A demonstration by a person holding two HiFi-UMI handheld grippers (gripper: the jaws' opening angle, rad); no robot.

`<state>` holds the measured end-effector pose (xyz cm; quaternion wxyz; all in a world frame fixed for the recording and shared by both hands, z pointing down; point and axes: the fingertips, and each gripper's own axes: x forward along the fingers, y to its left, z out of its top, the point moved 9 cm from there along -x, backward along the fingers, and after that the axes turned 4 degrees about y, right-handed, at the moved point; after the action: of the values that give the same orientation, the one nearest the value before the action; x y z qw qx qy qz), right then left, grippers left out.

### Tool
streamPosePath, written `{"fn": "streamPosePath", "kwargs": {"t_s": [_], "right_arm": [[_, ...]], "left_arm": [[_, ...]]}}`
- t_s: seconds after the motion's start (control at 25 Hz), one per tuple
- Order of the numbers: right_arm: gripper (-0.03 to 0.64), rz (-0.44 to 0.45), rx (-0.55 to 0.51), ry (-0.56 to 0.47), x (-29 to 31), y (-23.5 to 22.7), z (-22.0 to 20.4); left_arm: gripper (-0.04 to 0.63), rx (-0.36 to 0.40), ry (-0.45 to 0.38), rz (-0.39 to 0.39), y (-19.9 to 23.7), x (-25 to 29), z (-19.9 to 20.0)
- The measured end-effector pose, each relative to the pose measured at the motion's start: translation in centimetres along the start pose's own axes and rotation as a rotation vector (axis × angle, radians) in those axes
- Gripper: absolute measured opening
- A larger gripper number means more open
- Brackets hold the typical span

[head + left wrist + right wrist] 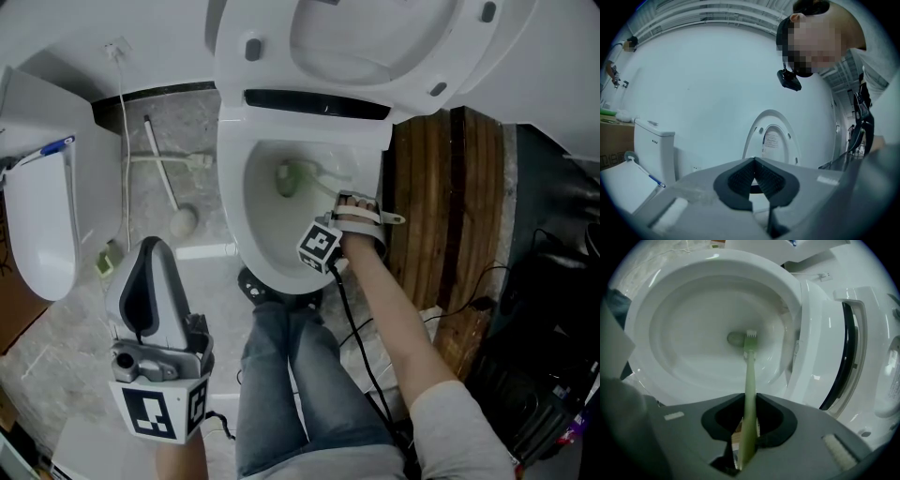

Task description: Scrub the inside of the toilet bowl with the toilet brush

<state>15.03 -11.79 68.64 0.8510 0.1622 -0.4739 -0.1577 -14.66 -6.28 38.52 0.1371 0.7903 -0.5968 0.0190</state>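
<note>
The white toilet bowl [246, 202] stands open with its lid [375, 42] raised. My right gripper [354, 204] hangs over the bowl's right rim, shut on the pale green handle of the toilet brush [749, 376]. The brush head [750, 335] is down in the bowl [684, 333], touching the bottom beside the drain hole [735, 338]. In the head view the brush head [286, 178] shows at the bowl's centre. My left gripper [153, 253] is held away at the lower left, over the floor. Its jaws point up toward the wall and are shut [753, 163] with nothing between them.
A second toilet [39, 230] stands at the left. A white-handled brush [180, 217] and a hose lie on the floor between the toilets. A wooden panel [450, 206] borders the bowl on the right, with dark cables [373, 370] beside it. The person's jeans-clad legs [291, 384] stand before the bowl.
</note>
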Motion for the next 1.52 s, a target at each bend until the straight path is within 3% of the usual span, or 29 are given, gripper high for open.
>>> {"fn": "streamPosePath", "kwargs": {"t_s": [0.2,0.36,0.6,0.92,1.04,1.2,1.52], "right_arm": [[0.075,0.153,0.045,0.082,0.9,1.0,-0.6],[0.075,0.342,0.169,0.106,0.9,2.0,-0.3],[0.075,0.626,0.414,0.079,-0.2,3.8,1.1],[0.078,0.944,0.856,-0.028,-1.7,5.1,1.3],[0.078,1.007,0.984,-0.068,-2.2,5.1,1.1],[0.075,1.008,1.123,-0.064,-2.5,5.2,0.3],[0.075,1.039,1.313,-0.129,-4.0,5.4,-0.9]], "left_arm": [[0.005,-0.001,0.003,-0.003,-0.1,0.3,-0.1],[0.005,-0.002,0.005,-0.012,-0.3,0.5,-0.1],[0.005,-0.003,0.008,-0.026,-0.3,0.8,-0.2],[0.005,-0.014,0.007,-0.054,-0.1,1.1,-0.3],[0.005,-0.012,0.006,-0.065,-0.1,1.3,-0.2],[0.005,-0.013,0.001,-0.077,-0.3,1.2,0.0],[0.005,0.010,-0.003,-0.094,-1.3,0.9,0.5]]}}
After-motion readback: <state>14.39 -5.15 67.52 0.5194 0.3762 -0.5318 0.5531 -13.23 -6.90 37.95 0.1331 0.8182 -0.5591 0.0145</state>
